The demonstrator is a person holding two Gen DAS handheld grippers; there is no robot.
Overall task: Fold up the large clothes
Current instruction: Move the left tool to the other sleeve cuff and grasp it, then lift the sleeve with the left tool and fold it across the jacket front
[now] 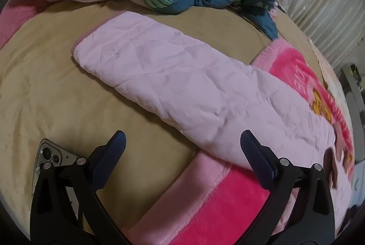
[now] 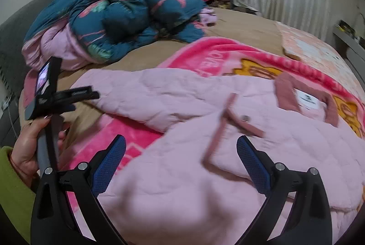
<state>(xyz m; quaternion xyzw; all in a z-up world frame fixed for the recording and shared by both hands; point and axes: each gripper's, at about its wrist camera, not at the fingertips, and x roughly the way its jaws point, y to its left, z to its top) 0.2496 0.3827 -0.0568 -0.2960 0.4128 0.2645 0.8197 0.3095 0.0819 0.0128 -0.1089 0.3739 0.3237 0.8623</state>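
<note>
Phone (image 1: 49, 159): left of the pink jacket, partly hidden behind the left tongs (image 1: 182, 137).
Left tongs: spread wide, holding nothing.
Pink jacket (image 1: 182, 87): on the bed (image 1: 45, 85), sleeve stretched out; body blurred in the right wrist view.
Right tongs (image 2: 181, 142): released above the jacket, empty.

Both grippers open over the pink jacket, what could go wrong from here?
1. The sleeve is thick and quilted; a shallow pinch by the left gripper might slip.
2. The right gripper could catch the pink blanket underneath too.
3. The phone lies nearby; a dragged jacket may shove it.
</note>
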